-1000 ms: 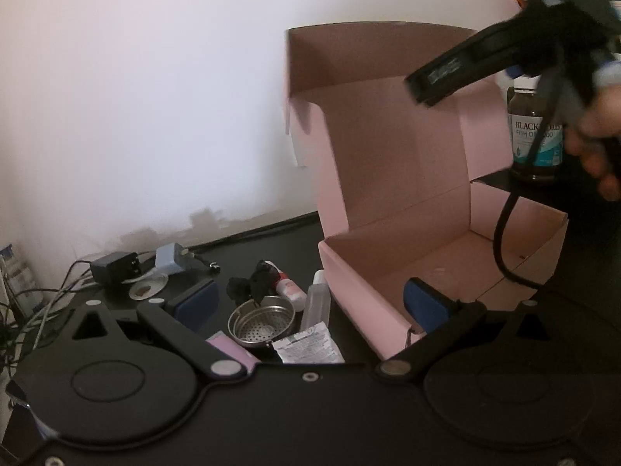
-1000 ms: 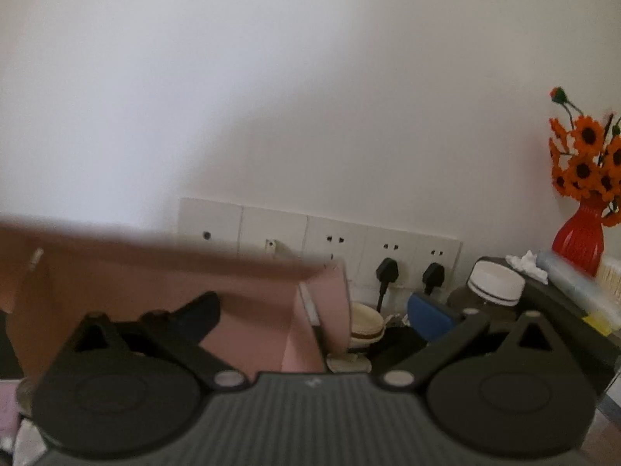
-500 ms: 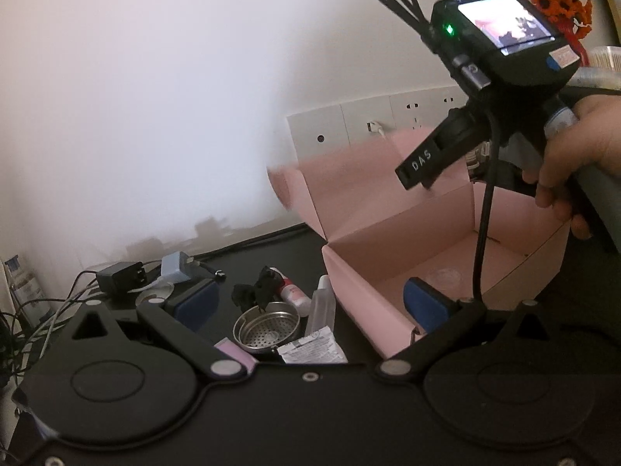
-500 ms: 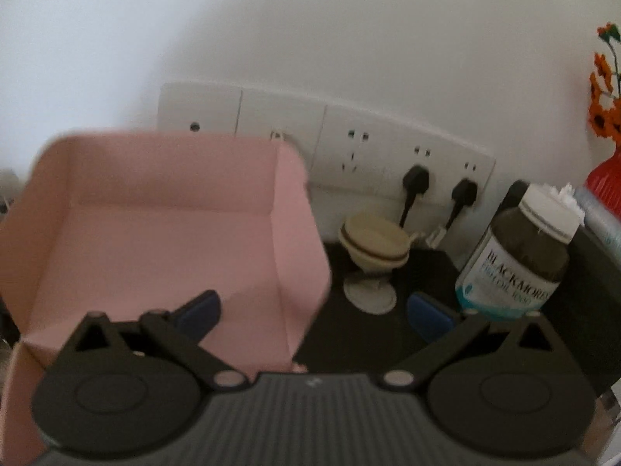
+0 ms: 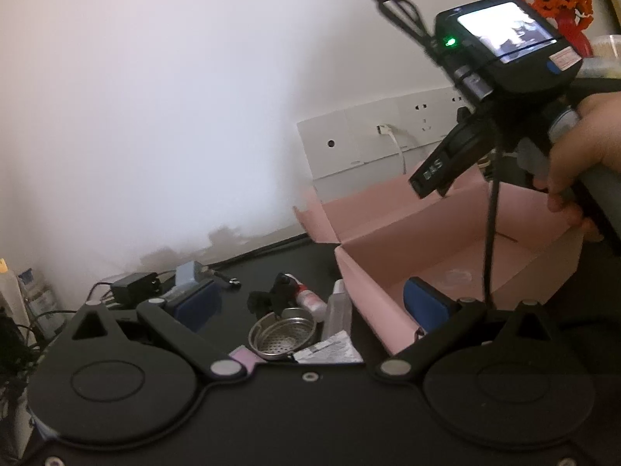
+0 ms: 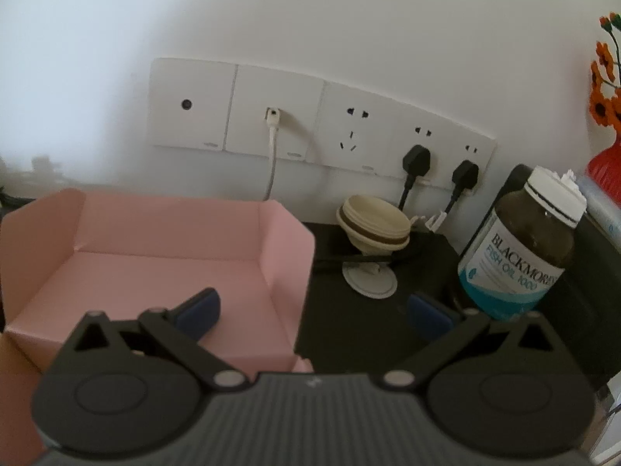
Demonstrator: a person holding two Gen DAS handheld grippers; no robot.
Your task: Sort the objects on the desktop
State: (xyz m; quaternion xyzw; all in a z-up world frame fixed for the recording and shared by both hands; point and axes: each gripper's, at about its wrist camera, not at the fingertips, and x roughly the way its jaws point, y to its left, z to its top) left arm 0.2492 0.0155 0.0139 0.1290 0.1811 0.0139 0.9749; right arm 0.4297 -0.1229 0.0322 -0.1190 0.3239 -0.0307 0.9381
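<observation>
An open pink cardboard box stands on the dark desk, its lid folded flat back toward the wall; it also shows in the right wrist view. Left of it lie a metal strainer cup, a black clip, a small white tube, a clear bottle and a foil sachet. My left gripper is open and empty above these items. My right gripper is open and empty, held above the box's right edge.
A fish oil bottle and a beige collapsible cup on a stand sit right of the box. Wall sockets with plugs are behind. A charger and cables lie at the left. A red vase with orange flowers is far right.
The box lid has swung from upright to flat back toward the wall. The right gripper has tilted down and now looks over the box's right edge.
</observation>
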